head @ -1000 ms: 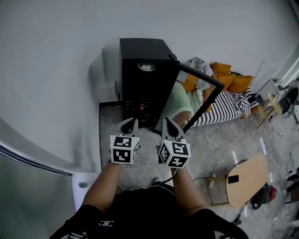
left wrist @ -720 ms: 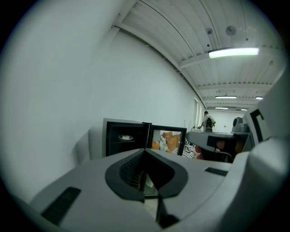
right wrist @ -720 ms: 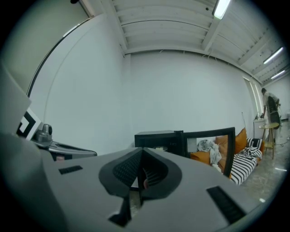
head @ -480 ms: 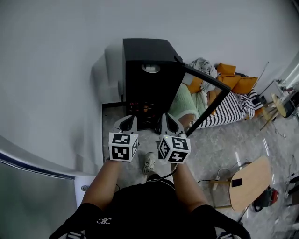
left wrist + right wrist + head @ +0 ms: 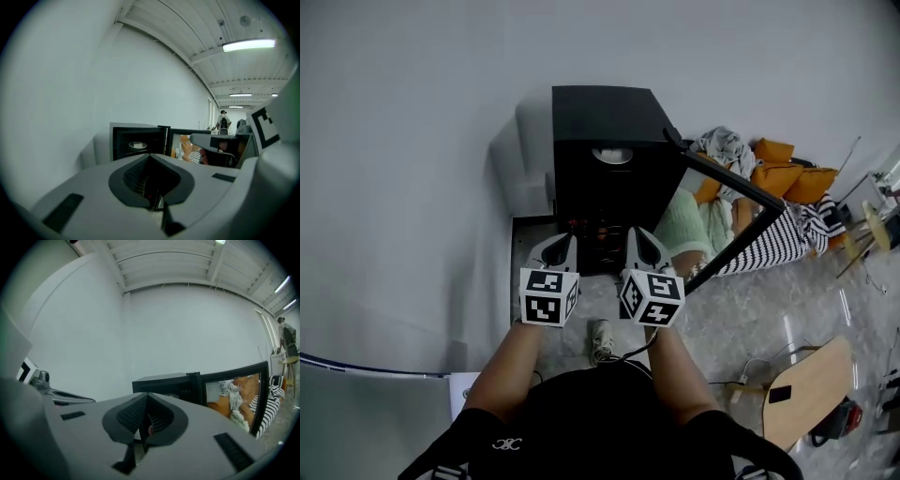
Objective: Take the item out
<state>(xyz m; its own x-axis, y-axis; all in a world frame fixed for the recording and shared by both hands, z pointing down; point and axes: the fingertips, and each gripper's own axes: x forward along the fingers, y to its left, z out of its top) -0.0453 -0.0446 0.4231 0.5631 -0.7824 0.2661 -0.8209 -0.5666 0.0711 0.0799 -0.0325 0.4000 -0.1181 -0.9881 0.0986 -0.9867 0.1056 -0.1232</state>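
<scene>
A black cabinet (image 5: 600,141) stands on the floor against the white wall, its glass door (image 5: 727,211) swung open to the right. Inside, on an upper shelf, lies a white round dish (image 5: 612,156), also visible in the left gripper view as the dish (image 5: 137,145). My left gripper (image 5: 565,244) and right gripper (image 5: 637,236) are held side by side just in front of the cabinet's opening, both pointing at it. The left gripper (image 5: 152,161) has its jaws together with nothing held. The right gripper (image 5: 146,398) is shut and empty too. Neither touches the cabinet.
A white box (image 5: 525,155) stands left of the cabinet. Striped bedding and orange cushions (image 5: 787,187) lie behind the open door. A round wooden table (image 5: 802,380) is at the right, and my shoe (image 5: 600,339) shows below. A person (image 5: 223,123) stands far off.
I have stepped closer to the cabinet. It sits larger and nearer in the head view, and both shut grippers have advanced toward its opening.
</scene>
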